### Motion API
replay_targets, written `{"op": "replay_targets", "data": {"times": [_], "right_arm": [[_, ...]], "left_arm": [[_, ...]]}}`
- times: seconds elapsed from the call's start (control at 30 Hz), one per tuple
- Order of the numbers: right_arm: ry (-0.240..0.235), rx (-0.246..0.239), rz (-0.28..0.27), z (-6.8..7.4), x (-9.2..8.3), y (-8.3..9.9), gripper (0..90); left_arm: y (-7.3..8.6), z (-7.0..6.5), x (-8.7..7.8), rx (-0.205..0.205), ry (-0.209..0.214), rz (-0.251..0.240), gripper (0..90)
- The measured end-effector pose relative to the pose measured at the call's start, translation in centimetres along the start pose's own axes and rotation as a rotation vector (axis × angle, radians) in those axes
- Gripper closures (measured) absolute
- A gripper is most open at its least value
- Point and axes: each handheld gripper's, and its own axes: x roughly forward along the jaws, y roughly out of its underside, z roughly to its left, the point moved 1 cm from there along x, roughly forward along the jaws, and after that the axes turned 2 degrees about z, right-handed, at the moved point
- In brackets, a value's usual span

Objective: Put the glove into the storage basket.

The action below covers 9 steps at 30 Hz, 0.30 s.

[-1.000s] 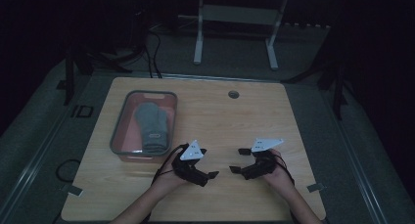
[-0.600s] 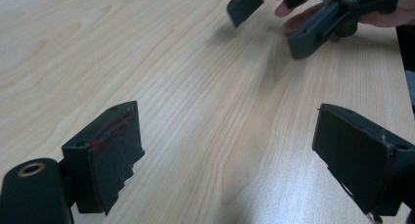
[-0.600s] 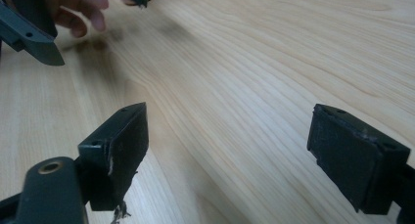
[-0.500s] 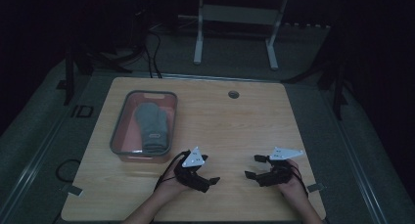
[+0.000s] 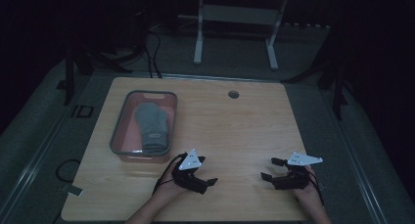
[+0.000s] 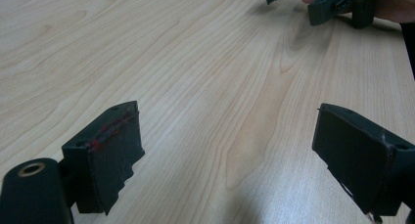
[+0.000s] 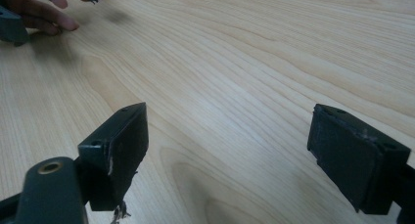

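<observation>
Landmark = red tray (image 5: 172,99), far-left part of the wood table (image 5: 244,131).

Tray: rectangular w/ grey rim, long side running away from you. Inside lies a grey folded cloth item (image 5: 151,126), looks like mitten or sock, can't tell which; small dark label near its near end. It lies along the tray's length, roughly centred.

Your left gripper (image 5: 204,177): just past the tray's near-right corner, on your side of it, close to the table's near edge. Your left hand (image 5: 169,187) wraps it from behind; grey 3-cornered plate (image 5: 191,161) on top. Jaws spread wide, nothing btwn them. Left gripper view confirms: both black pads far apart, bare wood grain btwn; left pad (image 6: 110,155) has a red smear along its top edge. Cable (image 5: 164,172) loops back past your wrist.

Small round grommet hole (image 5: 233,94): right of the tray, near the far edge, about level w/ the tray's far end.

Your right gripper (image 5: 272,169): well right of the tray, about same depth as the left gripper, well apart from it. Jaws point toward the tray side, gaping, empty. Right gripper view: two pads wide apart over bare wood; left pad (image 7: 117,150) frayed at lower edge. Your right hand (image 5: 306,187) holds it from behind.
</observation>
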Motion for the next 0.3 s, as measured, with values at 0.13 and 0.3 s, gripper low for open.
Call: {"op": "replay_targets", "data": {"times": [0.13,0.3], "right_arm": [[0.000,0.000,-0.005,-0.11,-0.01,-0.01,15.3],[0.003,0.007,-0.006,-0.23,-0.04,0.03,15.3]], "left_arm": [[0.10,0.09,-0.08,-0.003,0.000,-0.008,11.4],[0.14,0.09,-0.05,-0.004,0.003,-0.006,11.4]]}}
